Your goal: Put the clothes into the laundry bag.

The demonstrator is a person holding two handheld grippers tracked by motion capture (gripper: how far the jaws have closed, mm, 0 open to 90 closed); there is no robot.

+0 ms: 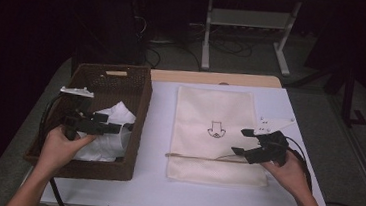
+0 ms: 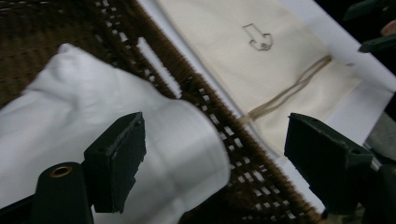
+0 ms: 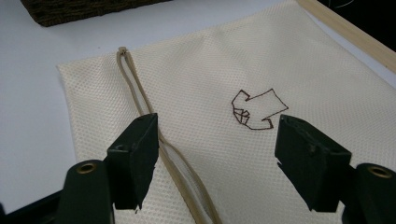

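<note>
Risk, largest first: the white garment (image 1: 108,134) is bulky and soft. If the left gripper (image 1: 100,124) closes on a single outer fold, the rest is likely to trail and snag on the wall of the wicker basket (image 1: 139,110) during the lift. Second: the cream drawstring bag (image 1: 216,131) lies flat with its mouth shut, so a pinch by the right gripper (image 1: 243,141) could catch both layers at once, or just the drawstring (image 1: 201,158), and the mouth would not open.

Positions. Left gripper: jaws spread wide, holding nothing. In the left gripper view the garment (image 2: 93,130) sits directly ahead and under the jaws, in the basket (image 2: 224,135); its rounded fold lies between them, closer to the left jaw. Whether it touches cannot be told.

Right gripper: released as well, jaws apart, empty, low over the bag (image 3: 224,140). The drawstring (image 3: 140,100) runs just inside its left jaw; the printed arrow mark (image 3: 257,111) lies between the jaws, further ahead.
</note>
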